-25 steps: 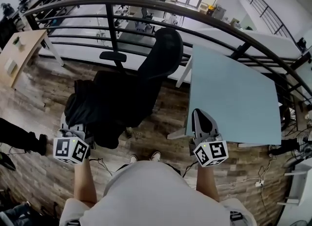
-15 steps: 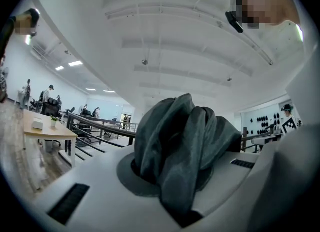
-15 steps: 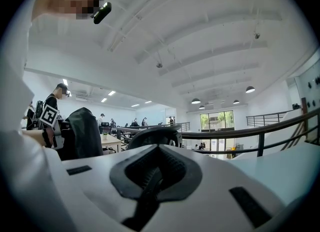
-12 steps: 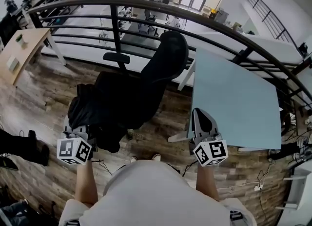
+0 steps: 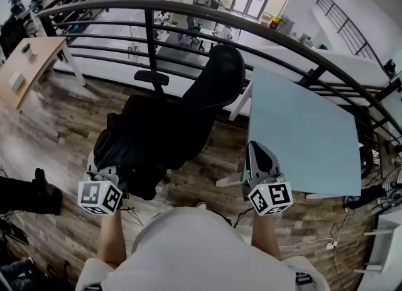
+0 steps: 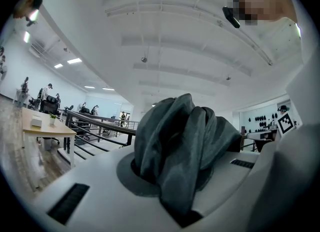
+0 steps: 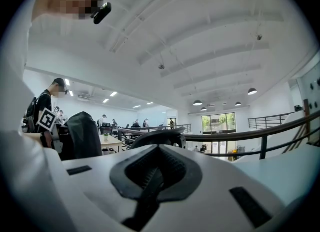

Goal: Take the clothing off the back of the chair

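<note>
left gripper (image 5: 102,173): jaws clamped on a bunched fold of the clothing (image 6: 182,141); I see dark grey cloth pinched right in the slot.
right gripper (image 5: 256,153): jaws together, nothing between them. It is held level over the near left corner of the table (image 5: 301,126).
clothing position: a dark bundle at the left gripper, low by the near left side of the chair (image 5: 207,95). It is black on black, so I can't tell where the cloth stops or whether any is on the chair back.
change vs one second ago: in the head view the left gripper and its bundle sit slightly lower and closer to me. The right gripper is in practically the same spot. The grip on the cloth looks unchanged.
writing: I can read only the black-and-white square patterns on the marker cubes (image 5: 99,197). The right gripper's cube also shows in the left gripper view.
surroundings: curved railing (image 5: 188,13) behind the chair, wood-plank floor (image 5: 56,132) underneath.
</note>
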Demonstrator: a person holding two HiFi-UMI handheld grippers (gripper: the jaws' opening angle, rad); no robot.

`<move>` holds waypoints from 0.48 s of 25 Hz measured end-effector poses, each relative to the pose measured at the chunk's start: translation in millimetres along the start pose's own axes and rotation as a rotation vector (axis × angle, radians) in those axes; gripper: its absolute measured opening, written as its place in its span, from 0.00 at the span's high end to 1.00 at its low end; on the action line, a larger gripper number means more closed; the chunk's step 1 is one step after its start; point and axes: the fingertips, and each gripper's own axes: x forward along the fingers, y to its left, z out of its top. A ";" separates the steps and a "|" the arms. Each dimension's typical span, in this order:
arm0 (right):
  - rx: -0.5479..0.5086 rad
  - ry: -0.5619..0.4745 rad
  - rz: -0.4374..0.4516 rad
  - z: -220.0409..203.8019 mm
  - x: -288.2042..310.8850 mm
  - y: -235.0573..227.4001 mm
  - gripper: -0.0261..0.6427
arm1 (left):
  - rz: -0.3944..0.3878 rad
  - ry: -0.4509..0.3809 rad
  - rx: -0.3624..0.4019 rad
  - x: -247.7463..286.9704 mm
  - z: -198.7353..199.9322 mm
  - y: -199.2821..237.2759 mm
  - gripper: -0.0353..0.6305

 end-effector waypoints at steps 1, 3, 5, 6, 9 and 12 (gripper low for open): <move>0.000 -0.001 -0.001 0.2 -0.3 0.2 0.93 | -0.004 0.000 0.002 0.3 0.0 -1.1 0.88; -0.001 -0.004 -0.001 1.7 -0.8 1.3 0.93 | -0.015 -0.001 0.008 1.2 1.1 -4.9 0.88; -0.004 -0.005 0.001 3.4 -0.7 3.5 0.93 | -0.026 0.000 0.016 2.0 1.9 -9.3 0.88; -0.006 -0.006 0.004 4.0 -0.7 5.3 0.93 | -0.029 -0.001 0.019 1.9 1.8 -10.9 0.88; -0.014 -0.012 0.010 5.1 -2.9 10.9 0.93 | -0.038 -0.003 0.026 -0.1 1.0 -13.2 0.88; -0.008 -0.009 -0.006 3.2 -8.5 11.9 0.93 | -0.046 -0.003 0.028 -2.2 -0.3 -13.5 0.88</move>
